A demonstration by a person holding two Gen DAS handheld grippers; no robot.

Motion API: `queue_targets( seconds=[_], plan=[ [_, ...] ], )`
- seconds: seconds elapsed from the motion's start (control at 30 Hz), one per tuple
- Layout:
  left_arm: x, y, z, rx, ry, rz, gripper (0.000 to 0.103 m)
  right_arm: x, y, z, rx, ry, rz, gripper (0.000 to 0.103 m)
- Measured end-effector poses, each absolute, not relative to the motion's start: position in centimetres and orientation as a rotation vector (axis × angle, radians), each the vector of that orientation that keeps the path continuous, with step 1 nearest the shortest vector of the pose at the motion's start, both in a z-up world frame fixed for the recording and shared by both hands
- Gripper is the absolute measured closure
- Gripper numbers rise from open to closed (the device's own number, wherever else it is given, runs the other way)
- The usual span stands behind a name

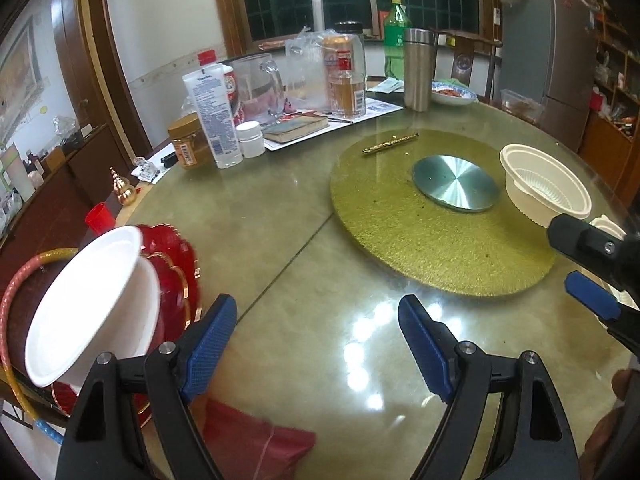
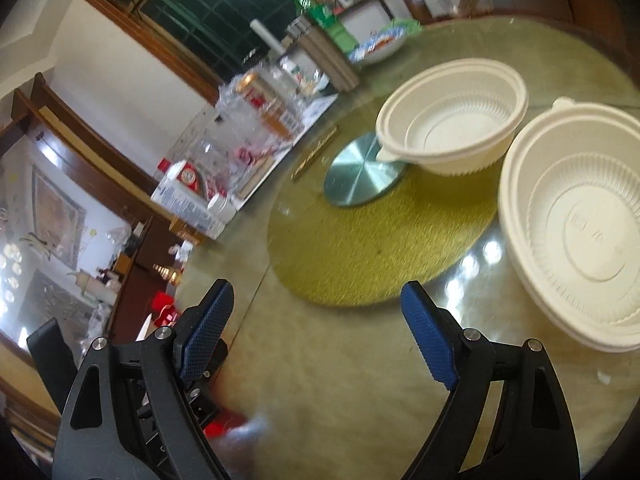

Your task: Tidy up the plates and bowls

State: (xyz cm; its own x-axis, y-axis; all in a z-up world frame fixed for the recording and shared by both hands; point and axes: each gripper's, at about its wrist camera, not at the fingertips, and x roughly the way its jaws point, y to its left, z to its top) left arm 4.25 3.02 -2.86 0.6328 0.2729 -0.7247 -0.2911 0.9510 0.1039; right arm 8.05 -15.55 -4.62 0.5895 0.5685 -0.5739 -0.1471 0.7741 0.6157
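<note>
My left gripper (image 1: pixel 318 308) is open and empty above the glass tabletop (image 1: pixel 288 220). To its left, a white plate (image 1: pixel 84 304) leans tilted against a stack of red gold-rimmed plates (image 1: pixel 176 276) at the table's edge. A ribbed white plastic bowl (image 1: pixel 544 184) stands on the gold turntable (image 1: pixel 420 240) at the right. My right gripper (image 1: pixel 566 254) reaches in from the right edge near that bowl. In the right wrist view my right gripper (image 2: pixel 318 292) is open and empty. The far white bowl (image 2: pixel 452 120) sits on the turntable (image 2: pixel 360 248), and a second, nearer white bowl (image 2: pixel 580 220) is at the right.
Bottles, jars, a glass mug and a book (image 1: pixel 296 128) crowd the far left of the table. A steel tumbler (image 1: pixel 418 68) and a patterned dish (image 1: pixel 454 94) stand behind. A steel hub (image 1: pixel 456 182) and gold stick (image 1: pixel 390 145) lie on the turntable. A red cloth (image 1: pixel 256 436) lies near me.
</note>
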Motion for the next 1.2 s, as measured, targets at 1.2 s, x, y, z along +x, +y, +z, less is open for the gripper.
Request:
queue_targets(
  seconds=[1.2],
  plan=[
    [8.5, 0.8, -6.2, -0.181, 0.866, 0.14, 0.02, 4.7, -15.6, -1.2, 0.283, 0.446, 0.123, 0.017]
  ],
)
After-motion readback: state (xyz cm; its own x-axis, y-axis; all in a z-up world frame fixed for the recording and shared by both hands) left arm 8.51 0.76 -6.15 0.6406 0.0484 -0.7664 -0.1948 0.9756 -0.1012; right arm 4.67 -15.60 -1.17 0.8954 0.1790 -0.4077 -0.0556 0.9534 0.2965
